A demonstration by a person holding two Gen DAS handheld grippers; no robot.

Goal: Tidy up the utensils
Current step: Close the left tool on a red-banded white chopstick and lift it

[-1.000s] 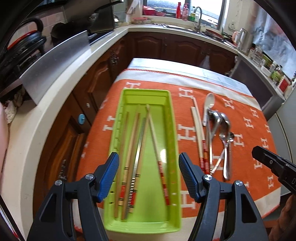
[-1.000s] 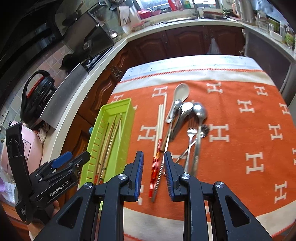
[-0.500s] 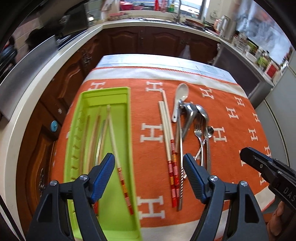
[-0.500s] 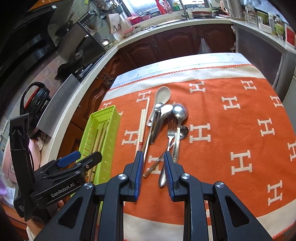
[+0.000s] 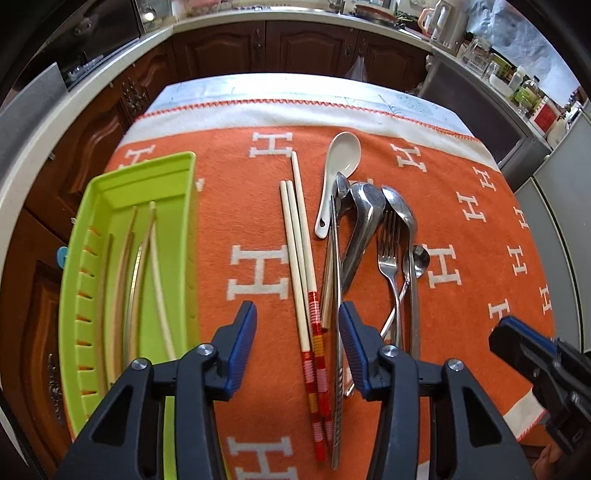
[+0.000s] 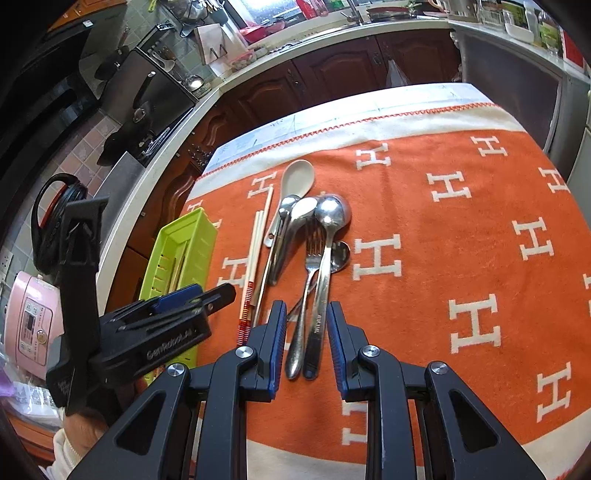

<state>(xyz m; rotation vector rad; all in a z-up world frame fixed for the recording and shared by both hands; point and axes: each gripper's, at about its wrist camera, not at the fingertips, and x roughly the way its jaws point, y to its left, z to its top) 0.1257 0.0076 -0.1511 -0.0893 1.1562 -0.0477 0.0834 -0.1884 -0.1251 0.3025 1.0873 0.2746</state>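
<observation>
Four metal spoons (image 5: 364, 195), one white spoon (image 5: 343, 147), one fork (image 5: 388, 240) and three red-tipped chopsticks (image 5: 295, 240) are lying ahead of the left tongs (image 5: 297, 332); one green tray (image 5: 192, 221) is sitting to their left.

An orange blanket (image 5: 236, 206) covers the table (image 5: 258, 86), bearing a green tray (image 5: 184, 206) and loose utensils (image 5: 369, 229).

Dark wooden cabinets (image 5: 295, 44) under a pale countertop (image 6: 332, 35) curve around the orange H-patterned tablecloth (image 6: 461, 229). Behind the countertop, a bright window (image 6: 273, 9); left of the cloth, a pink rice cooker (image 6: 29, 325).
</observation>
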